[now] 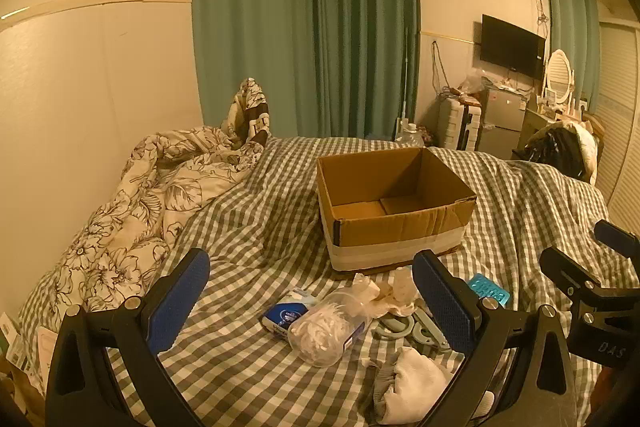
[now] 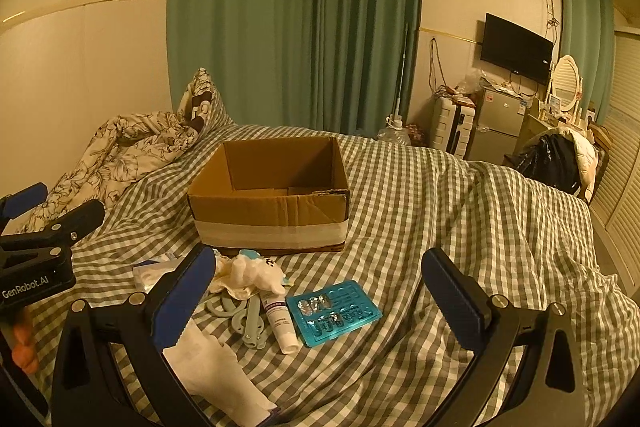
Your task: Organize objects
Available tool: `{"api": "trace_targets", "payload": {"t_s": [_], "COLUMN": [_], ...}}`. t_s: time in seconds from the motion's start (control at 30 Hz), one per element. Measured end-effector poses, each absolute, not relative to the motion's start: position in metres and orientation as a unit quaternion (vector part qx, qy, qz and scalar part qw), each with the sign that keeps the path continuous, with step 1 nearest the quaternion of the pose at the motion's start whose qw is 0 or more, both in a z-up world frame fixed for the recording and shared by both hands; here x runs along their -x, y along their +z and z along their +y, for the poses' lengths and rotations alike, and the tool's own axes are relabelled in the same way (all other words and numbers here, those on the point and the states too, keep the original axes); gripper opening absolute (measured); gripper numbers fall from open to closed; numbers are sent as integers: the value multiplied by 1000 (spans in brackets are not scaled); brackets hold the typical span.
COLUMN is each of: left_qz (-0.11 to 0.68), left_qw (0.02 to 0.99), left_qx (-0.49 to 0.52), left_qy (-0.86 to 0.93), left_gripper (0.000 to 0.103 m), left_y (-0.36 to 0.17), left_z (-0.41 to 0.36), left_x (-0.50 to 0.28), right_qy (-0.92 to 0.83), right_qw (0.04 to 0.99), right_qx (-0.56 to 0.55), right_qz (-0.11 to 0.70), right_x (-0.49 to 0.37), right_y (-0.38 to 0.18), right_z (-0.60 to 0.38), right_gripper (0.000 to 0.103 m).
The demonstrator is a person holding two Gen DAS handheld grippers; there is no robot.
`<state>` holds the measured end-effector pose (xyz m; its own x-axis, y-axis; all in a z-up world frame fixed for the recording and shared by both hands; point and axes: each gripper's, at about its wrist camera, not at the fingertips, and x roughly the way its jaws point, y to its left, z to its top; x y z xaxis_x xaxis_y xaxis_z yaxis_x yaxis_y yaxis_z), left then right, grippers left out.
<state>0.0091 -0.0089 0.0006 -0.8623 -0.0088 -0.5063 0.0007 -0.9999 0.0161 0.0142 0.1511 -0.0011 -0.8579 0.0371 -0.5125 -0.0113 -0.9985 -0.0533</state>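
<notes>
- The cardboard box sits open-topped on the checked bedspread, its long side running across the right wrist view; only bare cardboard shows inside, with the near floor hidden by its front wall.
- Just before it lies a small heap: a blue blister pack, a white tube pointing toward the camera, and grey scissors partly under a crumpled white cloth.
- A clear bag overlaps a blue packet, whose print is unreadable.
- The left gripper and right gripper both hover spread wide, holding nothing.

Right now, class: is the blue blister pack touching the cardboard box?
Apart. The right wrist view shows the blue blister pack lying well in front of the cardboard box, with a strip of bare checked bedcover between them.
</notes>
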Motion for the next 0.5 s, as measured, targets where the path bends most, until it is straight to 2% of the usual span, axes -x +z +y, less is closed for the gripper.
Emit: {"api": "trace_targets", "payload": {"t_s": [0.5], "left_qz": [-10], "left_qw": [1], "left_qx": [-264], "left_qy": [-964], "left_gripper": [103], "left_y": [-1], "left_z": [-10], "left_x": [-12], "right_qy": [963], "right_qw": [10], "right_qx": [267], "right_qz": [-26], "right_x": [-16], "right_y": [-2], "right_z": [148], "right_gripper": [103]}}
